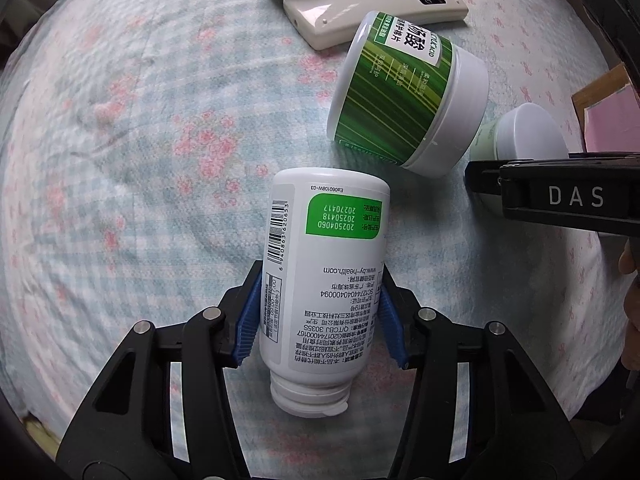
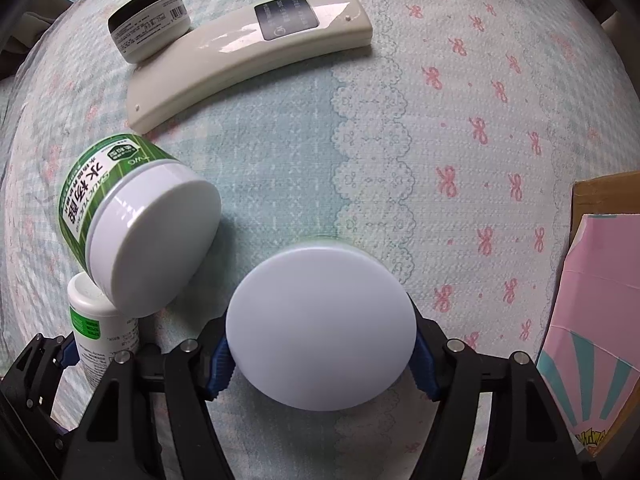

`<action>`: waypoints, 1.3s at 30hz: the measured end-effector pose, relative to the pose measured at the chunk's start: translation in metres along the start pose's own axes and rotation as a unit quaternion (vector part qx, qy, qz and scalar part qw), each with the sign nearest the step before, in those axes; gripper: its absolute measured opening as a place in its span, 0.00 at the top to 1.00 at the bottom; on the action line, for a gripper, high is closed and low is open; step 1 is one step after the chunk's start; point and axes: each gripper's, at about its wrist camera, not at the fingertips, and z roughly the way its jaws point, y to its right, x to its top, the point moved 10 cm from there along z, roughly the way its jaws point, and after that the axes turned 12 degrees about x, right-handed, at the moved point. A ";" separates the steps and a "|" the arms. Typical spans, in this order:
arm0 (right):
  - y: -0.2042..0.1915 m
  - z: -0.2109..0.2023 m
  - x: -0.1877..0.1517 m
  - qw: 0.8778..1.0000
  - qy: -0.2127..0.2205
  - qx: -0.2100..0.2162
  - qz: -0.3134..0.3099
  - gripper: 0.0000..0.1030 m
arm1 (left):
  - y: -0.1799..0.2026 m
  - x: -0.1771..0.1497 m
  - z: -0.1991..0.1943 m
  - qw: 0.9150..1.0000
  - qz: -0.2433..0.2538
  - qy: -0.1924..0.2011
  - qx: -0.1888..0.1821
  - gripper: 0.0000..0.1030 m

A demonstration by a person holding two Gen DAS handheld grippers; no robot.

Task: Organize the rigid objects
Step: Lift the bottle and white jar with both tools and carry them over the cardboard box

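**Both jaws loaded: bottle left, jar right**

I had the left gripper (image 1: 320, 316) closed on the white bottle (image 1: 324, 280), blue pads pressing its sides at mid-body. The bottle lay along the jaws, cap end toward the camera, base pointing away over the bed (image 1: 120, 140). The hold sat roughly at the bottle's middle, which I judged sensible: a smooth hard plastic wall, probably light, and slick enough to slide if I pinched nearer the rounded shoulder or the narrow neck.

The right gripper (image 2: 320, 364) was closed on a white-lidded jar (image 2: 322, 322), pads on opposite sides of the lid rim. The lid face filled the space between the jaws, so I could barely see the body beyond it. Holding by the lid is a risk, I thought: if the lid is loose, the jar could twist or drop.

Ahead and left of the right jaws, a green jar (image 2: 136, 224) lay tipped on its side; I could not tell whether it touched the bottle. Farther beyond lay a remote (image 2: 248, 56) and a small tin (image 2: 150, 20). To the right of the right jaws sat a pink box (image 2: 592, 320).
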 end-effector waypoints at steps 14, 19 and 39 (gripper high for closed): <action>-0.018 -0.045 -0.003 0.999 0.028 0.007 -0.026 0.36 | -0.037 -0.002 -0.058 0.999 -0.013 0.034 -0.010 0.54; -0.027 -0.086 -0.009 0.998 0.051 0.011 -0.032 0.36 | -0.052 0.001 -0.096 0.998 -0.028 0.061 -0.012 0.54; -0.026 -0.296 -0.064 0.973 0.212 0.059 -0.065 0.36 | 0.000 0.020 -0.305 0.978 -0.008 0.208 -0.026 0.54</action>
